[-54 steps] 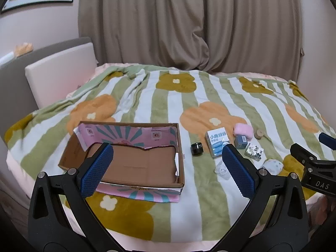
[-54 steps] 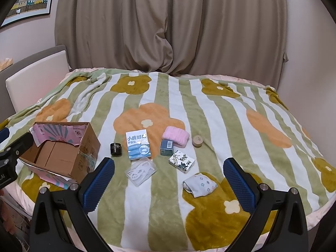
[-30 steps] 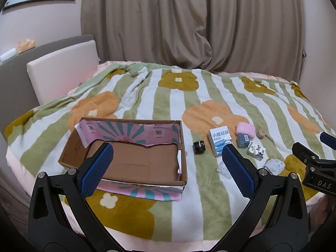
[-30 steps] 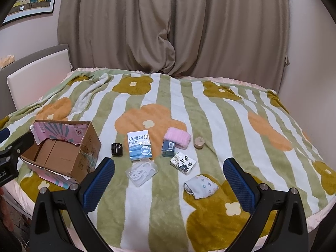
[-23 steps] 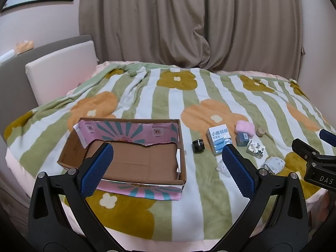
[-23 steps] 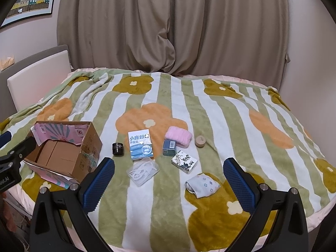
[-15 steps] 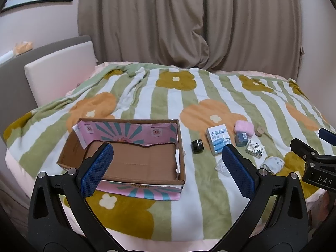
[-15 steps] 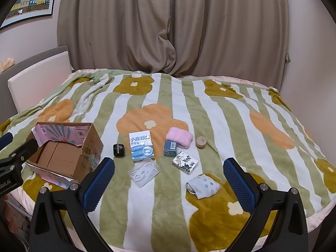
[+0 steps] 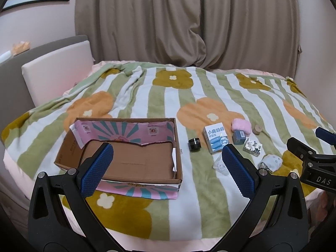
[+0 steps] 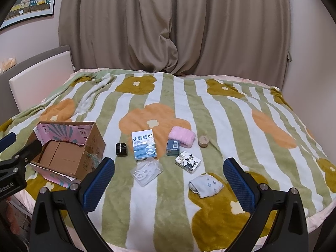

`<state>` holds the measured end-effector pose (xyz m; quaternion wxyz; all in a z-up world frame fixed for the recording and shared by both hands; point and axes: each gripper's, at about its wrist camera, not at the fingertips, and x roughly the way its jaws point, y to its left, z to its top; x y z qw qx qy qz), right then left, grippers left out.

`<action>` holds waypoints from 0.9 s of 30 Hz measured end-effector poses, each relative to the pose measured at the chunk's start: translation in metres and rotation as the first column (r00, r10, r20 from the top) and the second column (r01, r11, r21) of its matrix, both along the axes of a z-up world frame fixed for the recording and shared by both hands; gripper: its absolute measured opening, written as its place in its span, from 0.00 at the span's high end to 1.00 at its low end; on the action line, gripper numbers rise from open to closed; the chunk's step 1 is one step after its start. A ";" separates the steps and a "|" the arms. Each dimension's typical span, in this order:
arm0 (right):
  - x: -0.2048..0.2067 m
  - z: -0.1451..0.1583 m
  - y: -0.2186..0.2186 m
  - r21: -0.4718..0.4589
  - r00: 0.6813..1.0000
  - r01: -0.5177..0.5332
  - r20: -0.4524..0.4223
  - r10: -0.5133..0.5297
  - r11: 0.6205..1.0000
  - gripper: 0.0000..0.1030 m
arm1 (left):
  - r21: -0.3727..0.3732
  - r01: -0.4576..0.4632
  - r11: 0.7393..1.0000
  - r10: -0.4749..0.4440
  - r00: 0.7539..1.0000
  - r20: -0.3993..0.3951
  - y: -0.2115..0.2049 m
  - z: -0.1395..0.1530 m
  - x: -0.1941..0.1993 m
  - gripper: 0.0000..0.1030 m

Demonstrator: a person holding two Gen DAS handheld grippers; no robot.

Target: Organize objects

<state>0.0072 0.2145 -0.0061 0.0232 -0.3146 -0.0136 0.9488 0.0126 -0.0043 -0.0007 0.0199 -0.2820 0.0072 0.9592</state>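
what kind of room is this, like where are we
Most likely a bedroom at home: a bed with a padded headboard is covered by a striped floral blanket, floor-length curtains hang behind it, and a framed picture is on the wall.

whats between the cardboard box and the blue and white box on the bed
A small black jar stands on the blanket between the cardboard box and the blue and white box; the right wrist view shows it.
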 end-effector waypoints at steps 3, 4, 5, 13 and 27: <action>0.000 0.000 0.000 0.002 1.000 -0.001 0.000 0.001 1.000 0.00 | 0.005 -0.002 1.000 0.002 1.000 -0.005 0.000 0.001 0.001 0.00; 0.001 -0.001 0.000 0.004 1.000 -0.002 -0.001 0.002 1.000 0.00 | 0.007 -0.003 1.000 0.003 1.000 -0.005 -0.001 0.001 0.001 0.00; 0.000 -0.001 0.000 0.003 1.000 0.000 -0.002 0.000 1.000 0.00 | 0.009 -0.004 1.000 0.004 1.000 -0.004 -0.001 0.001 0.000 0.00; -0.001 -0.002 0.004 -0.015 1.000 0.010 0.003 -0.010 1.000 0.00 | 0.008 -0.007 1.000 0.007 1.000 0.011 0.000 -0.003 -0.004 0.00; -0.006 -0.001 0.020 0.022 1.000 -0.024 0.004 0.024 0.999 0.00 | 0.019 0.079 0.997 -0.080 0.997 0.023 0.022 -0.002 -0.018 0.00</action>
